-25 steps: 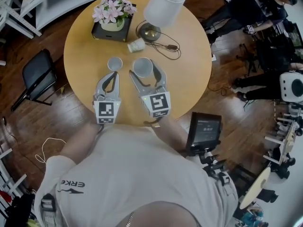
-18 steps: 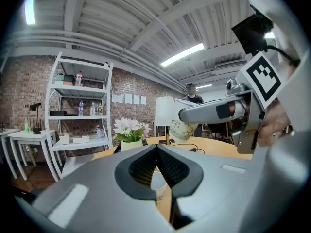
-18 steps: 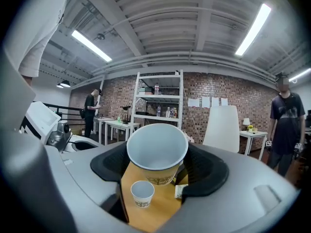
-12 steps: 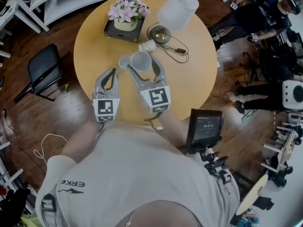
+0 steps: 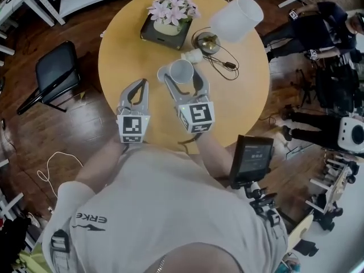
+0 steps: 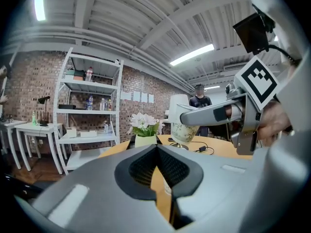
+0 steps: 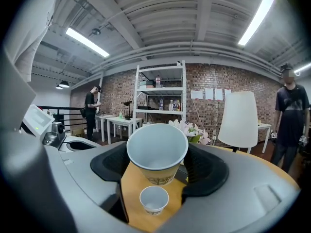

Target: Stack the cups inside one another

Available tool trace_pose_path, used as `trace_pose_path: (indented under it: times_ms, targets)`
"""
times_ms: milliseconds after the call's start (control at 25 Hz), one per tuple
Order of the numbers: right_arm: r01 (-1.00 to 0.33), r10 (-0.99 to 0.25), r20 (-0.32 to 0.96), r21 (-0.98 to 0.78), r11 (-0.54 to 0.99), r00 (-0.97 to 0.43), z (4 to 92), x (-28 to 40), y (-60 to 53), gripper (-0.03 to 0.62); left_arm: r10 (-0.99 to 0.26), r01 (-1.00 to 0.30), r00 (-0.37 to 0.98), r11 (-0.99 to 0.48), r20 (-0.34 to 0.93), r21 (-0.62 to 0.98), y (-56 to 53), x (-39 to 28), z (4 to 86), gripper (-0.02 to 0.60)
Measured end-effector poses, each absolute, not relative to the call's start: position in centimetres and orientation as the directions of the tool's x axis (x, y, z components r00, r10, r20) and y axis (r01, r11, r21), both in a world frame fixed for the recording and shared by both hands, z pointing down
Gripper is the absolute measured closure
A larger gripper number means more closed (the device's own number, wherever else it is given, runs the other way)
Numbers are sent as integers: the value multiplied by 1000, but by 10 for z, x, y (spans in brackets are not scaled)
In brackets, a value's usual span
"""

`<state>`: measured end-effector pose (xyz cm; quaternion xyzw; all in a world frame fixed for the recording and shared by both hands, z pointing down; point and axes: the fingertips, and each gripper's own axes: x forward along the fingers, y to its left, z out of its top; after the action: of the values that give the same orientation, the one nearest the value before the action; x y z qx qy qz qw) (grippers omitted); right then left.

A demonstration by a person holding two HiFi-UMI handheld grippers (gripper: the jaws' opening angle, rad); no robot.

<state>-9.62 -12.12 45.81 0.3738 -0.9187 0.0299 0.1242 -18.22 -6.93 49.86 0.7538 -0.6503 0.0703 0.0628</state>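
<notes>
The big paper cup (image 7: 157, 152), white inside, is sitting clamped between the right gripper's (image 7: 158, 171) jaws, tilting its mouth backward. A small cup (image 7: 154, 199) is standing upright just beneath it. A third cup (image 5: 192, 56) is lying sideways beyond the tips.

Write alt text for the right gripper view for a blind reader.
A large white paper cup, gripped between dark jaws, tilts toward the camera above a smaller white paper cup standing on a wooden table.

Matt paper cup (image 5: 182, 71); smooth, faintly glossy wooden table (image 5: 125, 56)
</notes>
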Motion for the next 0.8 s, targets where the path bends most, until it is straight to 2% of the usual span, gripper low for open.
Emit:
trace_pose_path:
  times_ms: [800]
  targets:
    - [-738, -650, 439, -46, 673, -620, 540, -111, -138, 233, -945, -981, 194, -190, 262, 38, -90, -206, 531, 580]
